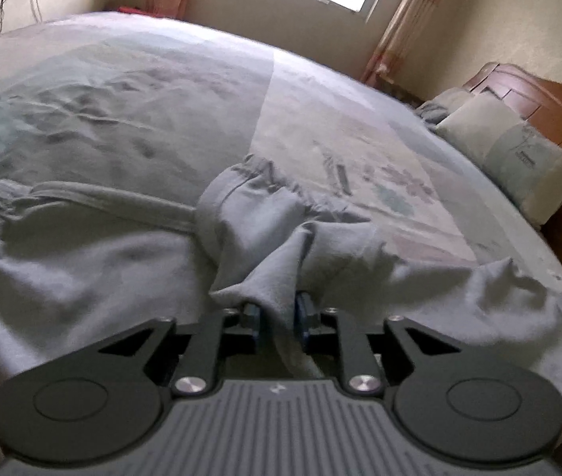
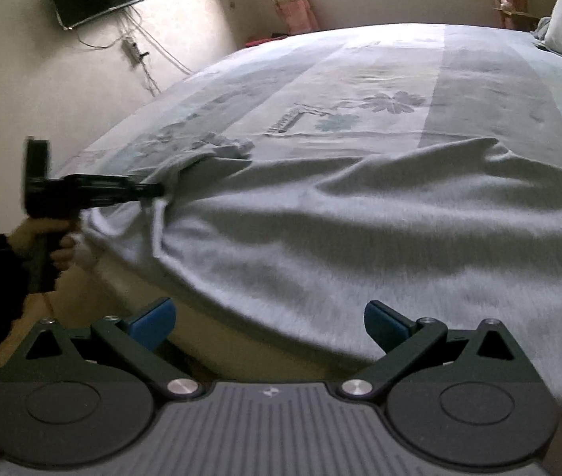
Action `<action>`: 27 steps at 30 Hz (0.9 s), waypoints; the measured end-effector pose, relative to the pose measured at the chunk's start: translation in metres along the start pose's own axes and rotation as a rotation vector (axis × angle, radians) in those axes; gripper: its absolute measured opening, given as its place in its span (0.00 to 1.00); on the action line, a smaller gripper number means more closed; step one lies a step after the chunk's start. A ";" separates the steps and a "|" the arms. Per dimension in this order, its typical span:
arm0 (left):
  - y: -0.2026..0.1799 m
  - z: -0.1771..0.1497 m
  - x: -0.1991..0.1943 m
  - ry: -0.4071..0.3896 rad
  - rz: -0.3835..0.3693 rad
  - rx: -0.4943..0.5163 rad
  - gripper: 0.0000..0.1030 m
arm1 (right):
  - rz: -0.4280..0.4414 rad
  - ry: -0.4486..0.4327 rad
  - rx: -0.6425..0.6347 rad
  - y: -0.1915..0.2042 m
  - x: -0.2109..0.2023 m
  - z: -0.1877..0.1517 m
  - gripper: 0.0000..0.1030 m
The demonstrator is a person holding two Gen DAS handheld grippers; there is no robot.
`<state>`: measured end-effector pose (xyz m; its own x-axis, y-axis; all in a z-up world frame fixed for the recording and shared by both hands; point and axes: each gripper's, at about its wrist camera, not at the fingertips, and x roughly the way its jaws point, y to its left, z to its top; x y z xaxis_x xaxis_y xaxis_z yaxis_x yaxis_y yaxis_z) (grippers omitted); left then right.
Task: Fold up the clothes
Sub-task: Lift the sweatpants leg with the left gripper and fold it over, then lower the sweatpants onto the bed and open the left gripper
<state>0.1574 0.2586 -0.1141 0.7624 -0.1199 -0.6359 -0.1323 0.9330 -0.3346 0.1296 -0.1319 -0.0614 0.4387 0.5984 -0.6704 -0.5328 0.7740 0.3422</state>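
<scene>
Sweatpants [image 1: 94, 261], grey with an elastic waistband, are lying spread and rumpled across the near edge of the bed [image 1: 162, 91], part of the cloth drooping over the side. Left tool [image 1: 277, 311] is pinching a bunched fold of the fabric right between its blue pads, and in the right wrist view you can see that same tool [image 2: 154, 190] coming in from the left, tugging the cloth into a ridge. Right tool [image 2: 267, 319] is hovering with its jaws spread wide, gripping nothing, and the grey cloth is sitting just ahead of it and running off to its right. So the garment's long axis is stretching sideways along the bed edge, with the left tool at one end and the right one nearest the loose middle. A pillow [image 1: 515, 154] and wooden headboard [image 1: 538, 95] are sitting well off to the far side, nothing really blocking the way. How far the folding has got, can't tell.
</scene>
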 end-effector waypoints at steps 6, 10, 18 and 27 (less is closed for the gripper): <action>0.001 0.007 -0.026 0.051 0.100 0.058 0.36 | 0.011 0.052 -0.001 0.003 0.025 0.004 1.00; -0.017 0.023 -0.048 0.032 0.105 0.143 0.37 | -0.072 -0.034 -0.042 -0.002 0.016 0.019 1.00; -0.122 0.040 -0.006 0.126 -0.249 0.277 0.51 | -0.331 0.040 -0.063 -0.024 0.047 0.017 1.00; -0.164 0.019 0.118 0.312 -0.293 0.194 0.49 | -0.301 0.027 -0.092 -0.029 0.048 0.007 1.00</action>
<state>0.2815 0.0974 -0.1211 0.5195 -0.4565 -0.7223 0.2036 0.8871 -0.4142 0.1712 -0.1240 -0.0993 0.5683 0.3386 -0.7499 -0.4457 0.8928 0.0653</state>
